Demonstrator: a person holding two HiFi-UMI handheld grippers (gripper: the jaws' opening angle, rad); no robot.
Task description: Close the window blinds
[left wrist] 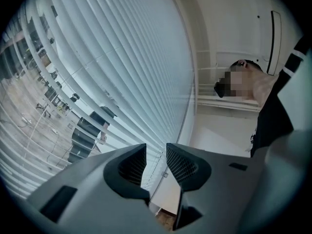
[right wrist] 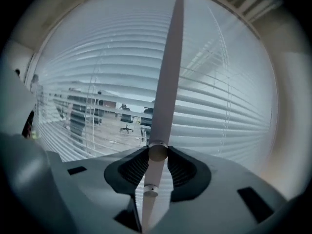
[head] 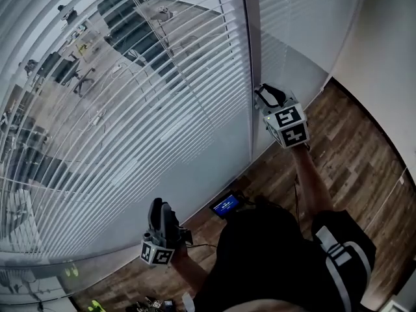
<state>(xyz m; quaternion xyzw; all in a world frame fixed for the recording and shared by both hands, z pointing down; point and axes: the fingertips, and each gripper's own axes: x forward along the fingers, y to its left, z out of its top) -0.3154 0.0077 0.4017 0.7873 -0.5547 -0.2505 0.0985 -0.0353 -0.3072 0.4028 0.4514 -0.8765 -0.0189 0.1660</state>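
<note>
Right tool apparently pinches the tilt wand; left tool hangs spread and empty.

text: none legible | small screen: print too small

**Person and hand-held rig.** In the head view the person wears a black top. At the right side is a black garment crossed by broad white stripes. The same black-and-white striping shows at the edge of the left gripper view. The left claw and the right claw have black jaws on a pale grey housing. Each carries a white marker cube printed with black square patterns. A thin black cable leaves the left unit. Close up, the pads are black with a fine ribbed mesh face. They sit in a smooth grey shell with small dark rectangular slots.
</note>
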